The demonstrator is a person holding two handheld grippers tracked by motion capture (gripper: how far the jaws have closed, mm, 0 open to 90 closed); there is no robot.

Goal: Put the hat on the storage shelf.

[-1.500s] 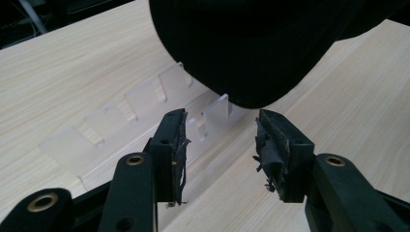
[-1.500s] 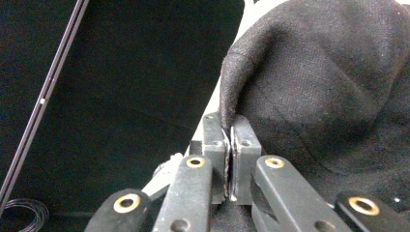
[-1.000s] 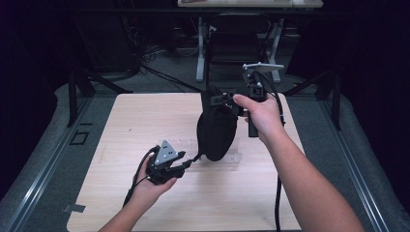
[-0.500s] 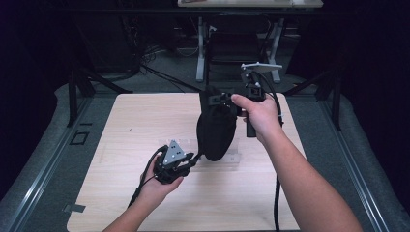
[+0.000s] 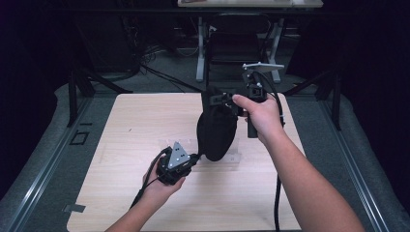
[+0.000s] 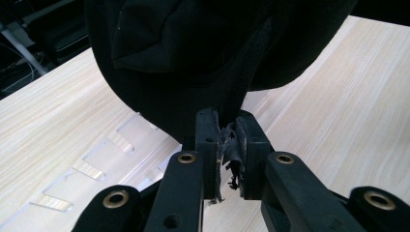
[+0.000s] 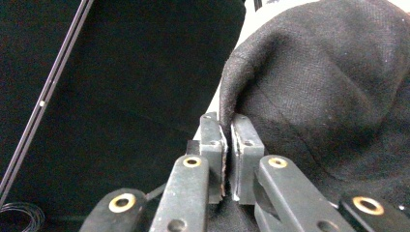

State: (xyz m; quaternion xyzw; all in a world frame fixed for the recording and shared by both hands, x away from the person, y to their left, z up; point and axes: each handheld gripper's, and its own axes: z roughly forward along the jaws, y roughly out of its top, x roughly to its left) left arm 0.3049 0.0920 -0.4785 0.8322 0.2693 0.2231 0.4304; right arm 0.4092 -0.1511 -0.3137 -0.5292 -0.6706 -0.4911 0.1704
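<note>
Black cloth, a soft pouch-like piece of fabric (image 5: 216,130), hangs above the pale wooden worktop (image 5: 135,125), stretched between the two tools. The right tool (image 5: 218,99) holds the cloth's upper end: in the right gripper view its jaws stand nearly together with a fold of the coarse weave (image 7: 329,96) pinched between them. They have just been easing slightly apart, yet the fabric is caught between the pads. The right hand (image 5: 261,116) grips that tool's handle just beside the top of the cloth, raised above the worktop.

The left tool (image 5: 198,157) meets the cloth at its lowest edge. Its jaws have just been closing, and in the left gripper view they clamp a thin gathered bit of the fabric (image 6: 193,58), with a frayed strand showing between the pads. The left hand (image 5: 162,186) holds that tool low, near the worktop and below the cloth.

On the worktop directly under the cloth lies a clear plastic strip with notches (image 6: 106,159), flat on the wood, partly shaded by the hanging fabric.
</note>
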